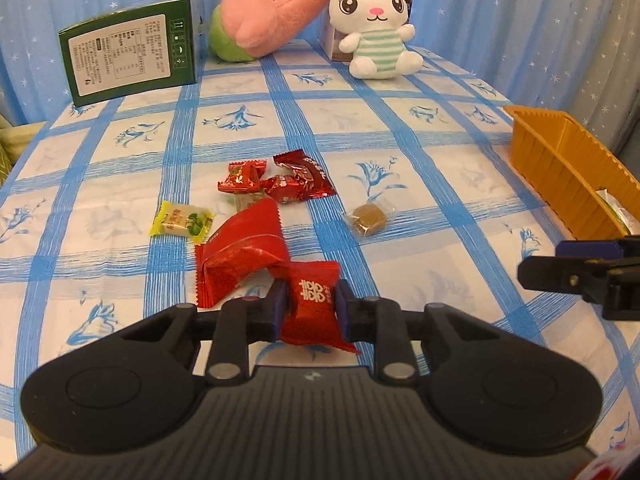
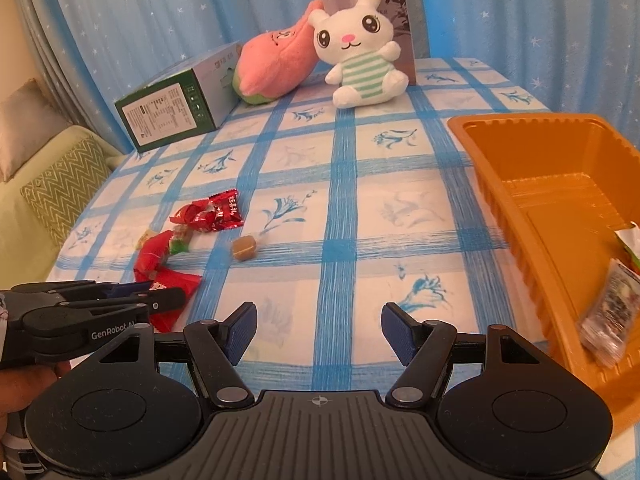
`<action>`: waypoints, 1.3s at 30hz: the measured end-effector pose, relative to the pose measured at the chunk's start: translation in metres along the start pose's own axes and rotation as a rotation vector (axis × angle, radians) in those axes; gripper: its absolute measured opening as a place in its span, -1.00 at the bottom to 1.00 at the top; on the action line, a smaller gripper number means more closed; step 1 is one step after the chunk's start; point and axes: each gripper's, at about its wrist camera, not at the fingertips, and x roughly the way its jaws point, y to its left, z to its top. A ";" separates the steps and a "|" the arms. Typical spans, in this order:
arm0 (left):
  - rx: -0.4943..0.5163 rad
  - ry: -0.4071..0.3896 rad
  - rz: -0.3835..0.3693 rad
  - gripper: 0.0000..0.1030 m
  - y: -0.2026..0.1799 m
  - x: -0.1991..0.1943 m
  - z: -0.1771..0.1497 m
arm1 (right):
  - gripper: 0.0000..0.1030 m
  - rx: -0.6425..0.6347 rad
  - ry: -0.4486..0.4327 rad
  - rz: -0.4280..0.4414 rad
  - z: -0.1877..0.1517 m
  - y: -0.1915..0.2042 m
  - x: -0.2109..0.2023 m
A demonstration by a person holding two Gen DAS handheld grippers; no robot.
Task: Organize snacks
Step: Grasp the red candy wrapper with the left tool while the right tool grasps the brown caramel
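left gripper (image 1: 310, 312) clamps red candy packet (image 1: 310, 308) near tabletop's (image 1: 400, 128) front edge | right gripper (image 2: 318, 332) wide open, empty | orange tray (image 2: 516, 152) at right edge | advice: carry level, release low inside tray

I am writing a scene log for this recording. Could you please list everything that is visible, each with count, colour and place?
red snack packet: 1, red, held in left gripper
loose snacks: about six, mostly red, table centre
orange tray: 1, orange, right side, some packets inside
green box: 1, green, far left
rabbit plush: 1, white, far end
pink plush: 1, pink and green, far end
tablecloth: 1, blue checked
left gripper: 1, black, shut
right gripper: 1, black, open
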 end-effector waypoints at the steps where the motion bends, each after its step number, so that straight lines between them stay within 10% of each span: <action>1: 0.003 0.002 0.000 -0.55 0.000 0.001 0.000 | 0.34 -0.003 0.002 0.000 0.001 0.000 0.003; 35: -0.137 -0.172 -0.025 -0.57 0.045 -0.054 0.004 | 0.33 -0.307 -0.081 0.040 0.014 0.067 0.109; 39: -0.149 -0.167 -0.028 -0.57 0.046 -0.052 0.001 | -0.12 -0.341 -0.097 0.034 0.013 0.070 0.110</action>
